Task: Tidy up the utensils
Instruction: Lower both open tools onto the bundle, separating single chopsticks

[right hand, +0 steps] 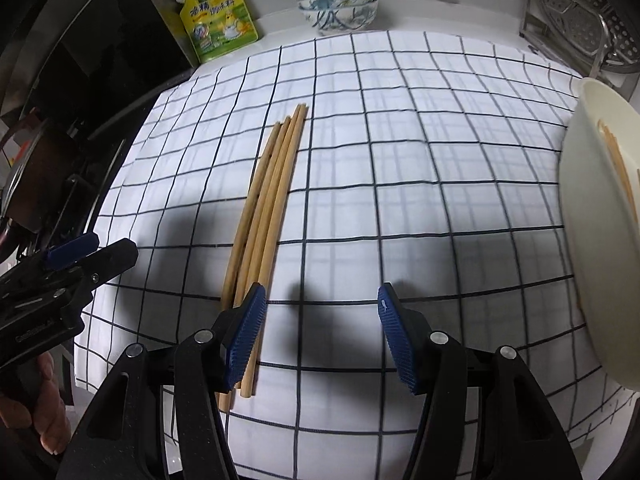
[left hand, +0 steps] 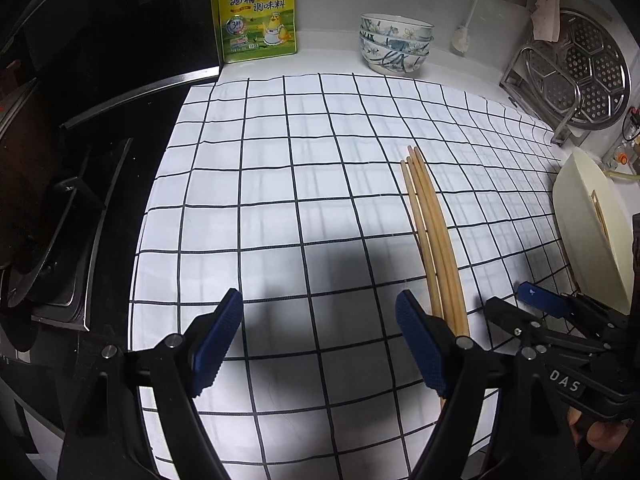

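Wooden chopsticks (right hand: 266, 208), about 4, lie bundled on the checked cloth (right hand: 400, 160) covering the bench. Left claw (left hand: 320, 344) and right claw (right hand: 320, 332) both hover spread, empty. Best approach, probably: straddle the bundle crosswise near mid-length, then carry it to the cream holder (right hand: 592, 220).

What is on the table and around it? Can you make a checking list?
Surface: white checked cloth, flat on the counter.
Job's things: wooden chopsticks bundled on the cloth; cream holder at right, with sticks inside.
Clutter: yellow seasoning bag, stacked bowls at the back.
Grippers: left gripper open, empty; right gripper open, empty, beside the chopsticks.
Cables: nothing seen.
Surroundings: stove at left, steamer rack at right.
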Demonstrator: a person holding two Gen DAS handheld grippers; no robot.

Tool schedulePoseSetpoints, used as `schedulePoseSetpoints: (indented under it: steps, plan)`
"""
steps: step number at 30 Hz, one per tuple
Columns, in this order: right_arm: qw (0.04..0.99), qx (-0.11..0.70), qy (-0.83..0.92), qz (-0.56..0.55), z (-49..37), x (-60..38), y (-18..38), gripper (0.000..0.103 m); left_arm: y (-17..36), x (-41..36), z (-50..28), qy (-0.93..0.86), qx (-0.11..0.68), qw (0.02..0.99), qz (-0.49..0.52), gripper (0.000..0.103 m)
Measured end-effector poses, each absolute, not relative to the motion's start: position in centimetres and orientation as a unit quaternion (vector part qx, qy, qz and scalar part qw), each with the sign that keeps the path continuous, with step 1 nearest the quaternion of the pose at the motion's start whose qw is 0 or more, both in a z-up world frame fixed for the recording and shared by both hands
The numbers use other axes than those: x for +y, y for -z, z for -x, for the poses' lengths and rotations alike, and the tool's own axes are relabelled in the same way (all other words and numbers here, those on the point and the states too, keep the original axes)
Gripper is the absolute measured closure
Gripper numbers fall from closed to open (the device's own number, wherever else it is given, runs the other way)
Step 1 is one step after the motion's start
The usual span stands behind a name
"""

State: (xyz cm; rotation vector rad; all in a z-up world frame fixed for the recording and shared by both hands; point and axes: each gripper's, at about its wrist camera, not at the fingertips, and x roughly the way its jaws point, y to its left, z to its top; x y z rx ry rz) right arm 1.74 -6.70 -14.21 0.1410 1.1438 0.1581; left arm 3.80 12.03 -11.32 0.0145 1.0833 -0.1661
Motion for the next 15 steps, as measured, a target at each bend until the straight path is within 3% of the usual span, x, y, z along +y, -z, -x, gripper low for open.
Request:
schedulePoseSetpoints:
  steps: [15]
  plan:
    - [0.842,0.537,-0.055,-0.016,-2.8,-4.5,15.2,0.045,12.3,12.9,-4.2,0.077,0.522,0.849,-0.005,0.026]
